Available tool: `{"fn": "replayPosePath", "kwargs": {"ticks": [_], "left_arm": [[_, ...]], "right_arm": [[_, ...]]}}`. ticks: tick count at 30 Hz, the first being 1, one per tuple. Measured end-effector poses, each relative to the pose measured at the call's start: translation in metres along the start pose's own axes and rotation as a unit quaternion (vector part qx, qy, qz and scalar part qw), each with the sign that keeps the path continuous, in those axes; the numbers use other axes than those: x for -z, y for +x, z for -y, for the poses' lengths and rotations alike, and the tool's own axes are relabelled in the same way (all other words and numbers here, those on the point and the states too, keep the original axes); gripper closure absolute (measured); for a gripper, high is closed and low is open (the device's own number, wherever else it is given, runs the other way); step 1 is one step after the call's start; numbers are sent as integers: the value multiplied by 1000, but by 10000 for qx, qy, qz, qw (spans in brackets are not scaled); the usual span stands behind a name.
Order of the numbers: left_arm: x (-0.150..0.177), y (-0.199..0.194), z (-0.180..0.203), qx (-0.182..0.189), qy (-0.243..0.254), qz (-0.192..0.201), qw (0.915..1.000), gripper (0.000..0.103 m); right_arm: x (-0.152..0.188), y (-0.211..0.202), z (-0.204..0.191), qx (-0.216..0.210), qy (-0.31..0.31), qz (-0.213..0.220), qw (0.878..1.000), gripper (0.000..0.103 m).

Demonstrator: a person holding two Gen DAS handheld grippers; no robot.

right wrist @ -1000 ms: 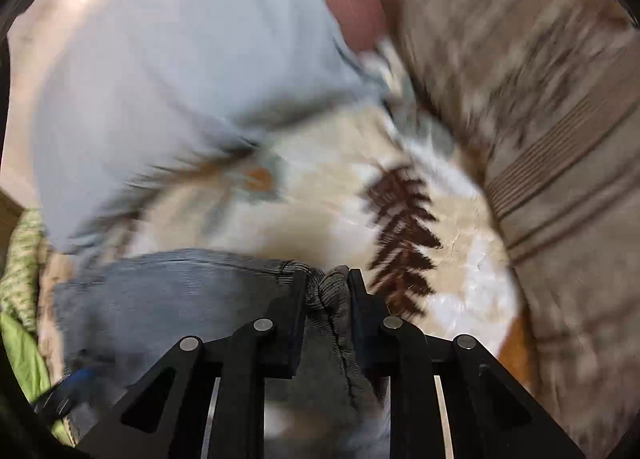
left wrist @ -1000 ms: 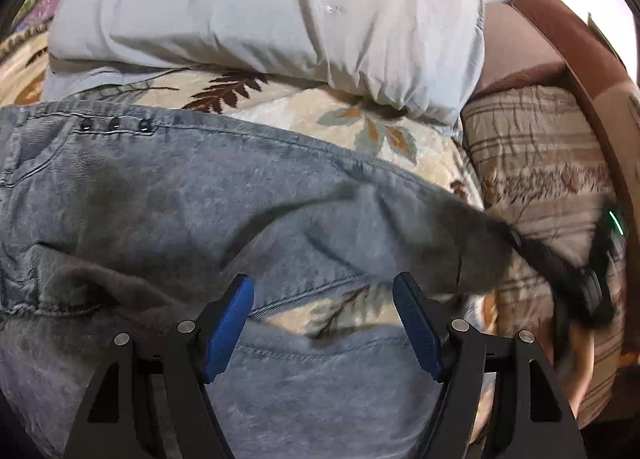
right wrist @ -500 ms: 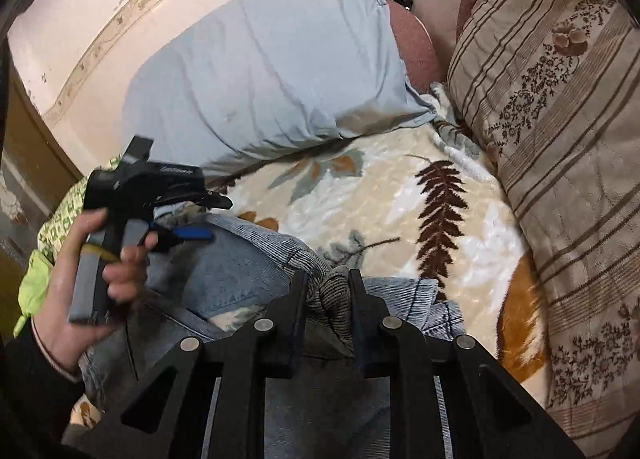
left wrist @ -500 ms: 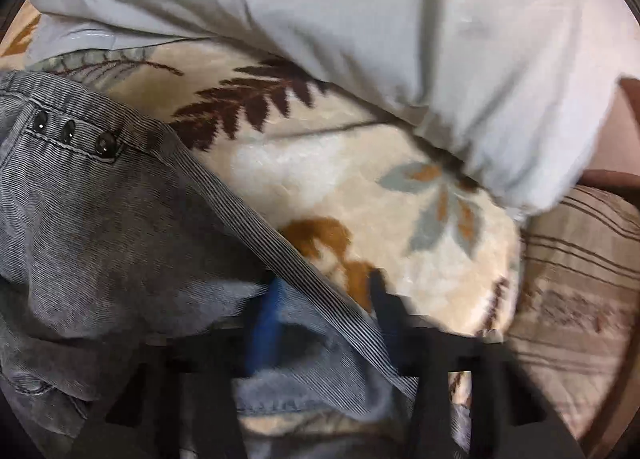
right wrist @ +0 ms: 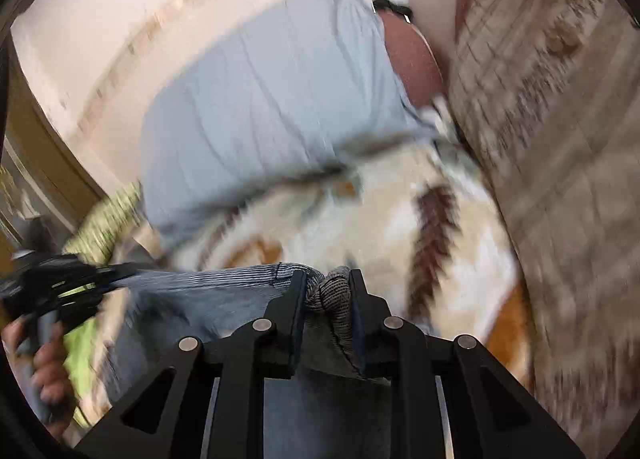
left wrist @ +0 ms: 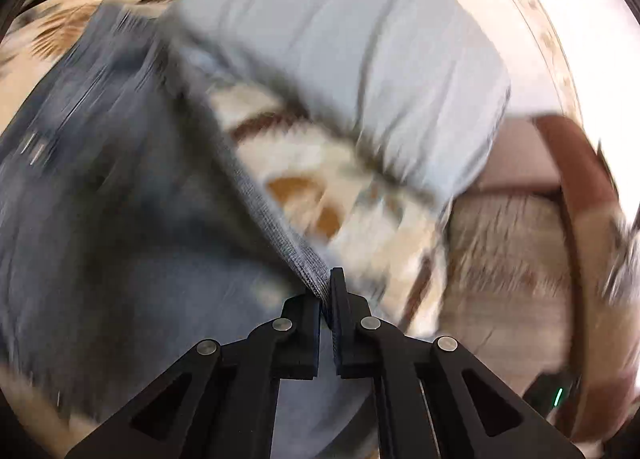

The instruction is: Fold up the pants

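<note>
- Jaws of left gripper (left wrist: 326, 291) and right gripper (right wrist: 326, 293) both clamp the pants (left wrist: 120, 219) waistband
- Folding over the bed (right wrist: 360, 219) looks barely begun

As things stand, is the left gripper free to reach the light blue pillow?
Probably not: the left gripper is shut on the grey denim pants hem, though nothing blocks the light blue pillow.

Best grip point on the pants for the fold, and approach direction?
The ribbed waistband edge of the pants, one corner each. It is a thick, firm band that bunches into a roll between the pads, as in the right gripper. The left gripper pinches the same edge. Come in along the band from its outer ends, jaws across the hem; the loose denim would probably slip.
</note>
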State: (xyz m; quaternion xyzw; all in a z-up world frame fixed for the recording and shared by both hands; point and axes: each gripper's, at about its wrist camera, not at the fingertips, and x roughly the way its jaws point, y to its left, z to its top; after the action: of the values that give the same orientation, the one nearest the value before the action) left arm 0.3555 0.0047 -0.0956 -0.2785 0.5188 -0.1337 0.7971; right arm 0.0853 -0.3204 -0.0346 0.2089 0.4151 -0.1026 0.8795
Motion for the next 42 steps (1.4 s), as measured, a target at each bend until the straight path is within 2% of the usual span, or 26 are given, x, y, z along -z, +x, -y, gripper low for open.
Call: {"fn": "replayPosePath", "kwargs": {"ticks": [2, 5, 6, 7, 9, 11, 14, 16, 19, 21, 22, 23, 24, 25, 26, 27, 29, 30, 33, 35, 37, 39, 41, 42], "left_arm": [[54, 0, -27, -179, 74, -209, 9996, 99], [103, 19, -62, -416, -55, -592, 9974, 99], [110, 23, -68, -358, -162, -672, 9970, 99], [114, 26, -73, -244, -230, -693, 9970, 99], [119, 28, -77, -147, -380, -795, 9960, 99], [115, 27, -74, -105, -226, -847, 9961, 99], [107, 31, -72, -174, 8, -916, 9956, 99], [100, 36, -75, -165, 46, -979, 9951, 98], [93, 36, -80, -186, 86, -993, 9948, 94], [87, 34, -80, -144, 137, -1021, 9946, 85], [84, 33, -81, -74, 114, -999, 9949, 74], [79, 32, -82, -45, 61, -955, 9954, 66], [76, 33, -85, -38, 28, -986, 9951, 66], [72, 39, -85, -32, 40, -1081, 9941, 78], [68, 44, -85, -92, 58, -1152, 9933, 99], [65, 47, -84, -240, 90, -1207, 9924, 100], [61, 41, -77, -237, 157, -1061, 9939, 100], [60, 29, -69, -127, 250, -859, 9959, 100], [67, -11, -46, 259, 550, -333, 9976, 100], [79, -26, -40, 468, 627, -182, 9968, 100], [94, -11, -43, 210, 720, -390, 9964, 99], [105, 20, -56, -252, 763, -716, 9942, 99], [108, 33, -65, -399, 694, -831, 9933, 99], [108, 33, -67, -352, 616, -827, 9940, 99]], "right_arm": [[26, -8, 7, 144, 236, -74, 9996, 81], [57, -20, 14, -98, 890, -93, 9959, 73], [62, -21, 14, -113, 955, -82, 9953, 70], [65, -19, 13, -27, 993, -141, 9950, 55], [68, -21, 15, 107, 1069, -125, 9941, 34], [73, -32, 21, 34, 1215, 138, 9925, 29], [73, -29, 37, -372, 1656, 125, 9854, 27], [74, -18, 48, -484, 1916, -106, 9802, 28], [76, -2, 61, -935, 2279, -338, 9686, 31], [73, 11, 67, -1239, 2436, -499, 9606, 32], [72, 16, 69, -1328, 2489, -526, 9579, 37], [70, 20, 72, -1310, 2521, -569, 9571, 44], [68, 23, 76, -1163, 2546, -623, 9580, 70], [67, 25, 80, -1046, 2633, -685, 9566, 87], [66, 27, 84, -1074, 2724, -715, 9535, 87], [64, 26, 87, -1126, 2822, -707, 9501, 89], [53, 16, 84, -1137, 2657, -573, 9556, 90], [44, 2, 77, -1134, 2363, -390, 9643, 90], [26, -33, 63, -1019, 1797, -48, 9784, 91], [25, -45, 62, -843, 1659, 29, 9825, 91], [35, -37, 66, -341, 1629, -285, 9856, 90], [50, -11, 73, 59, 1811, -729, 9807, 90], [64, 3, 81, 209, 2090, -985, 9727, 87], [69, 4, 81, 273, 2150, -1016, 9709, 86]]}}
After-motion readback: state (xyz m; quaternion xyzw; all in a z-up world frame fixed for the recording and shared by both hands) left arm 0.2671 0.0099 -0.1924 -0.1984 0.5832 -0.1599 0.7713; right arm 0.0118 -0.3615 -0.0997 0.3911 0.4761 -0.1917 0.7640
